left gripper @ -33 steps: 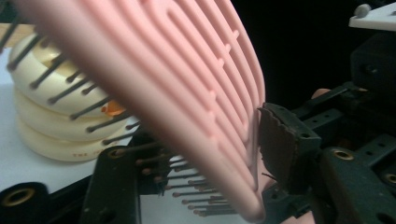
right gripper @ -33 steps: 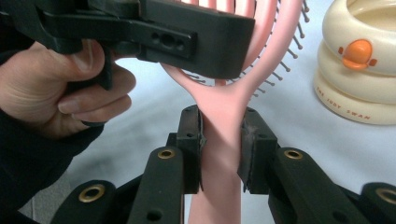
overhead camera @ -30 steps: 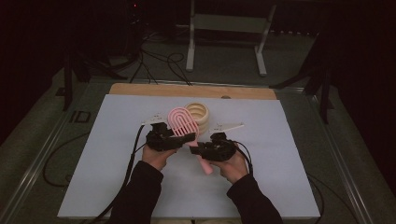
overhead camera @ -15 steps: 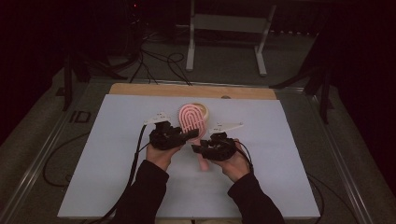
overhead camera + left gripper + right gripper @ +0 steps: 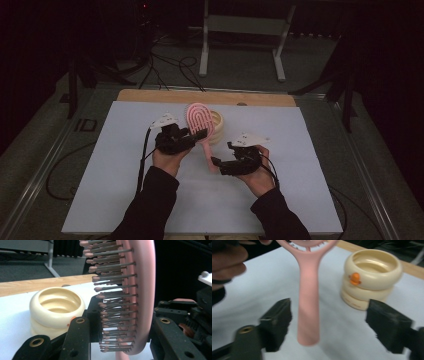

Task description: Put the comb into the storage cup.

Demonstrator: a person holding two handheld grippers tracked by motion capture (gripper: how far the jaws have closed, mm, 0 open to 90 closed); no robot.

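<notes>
We hold the pink hairbrush (image 5: 200,122) by its head in our left gripper (image 5: 197,135), the jaws clamped tight across the bristles (image 5: 112,315) and the back. The brush stands up off the white table (image 5: 100,190), its handle (image 5: 308,307) hanging down toward us. Our right gripper (image 5: 216,162) has just been opening; its jaws now stand wide on either side of the handle without touching it. Just behind the brush sits a cream ringed cup (image 5: 372,277) with an orange mark.
</notes>
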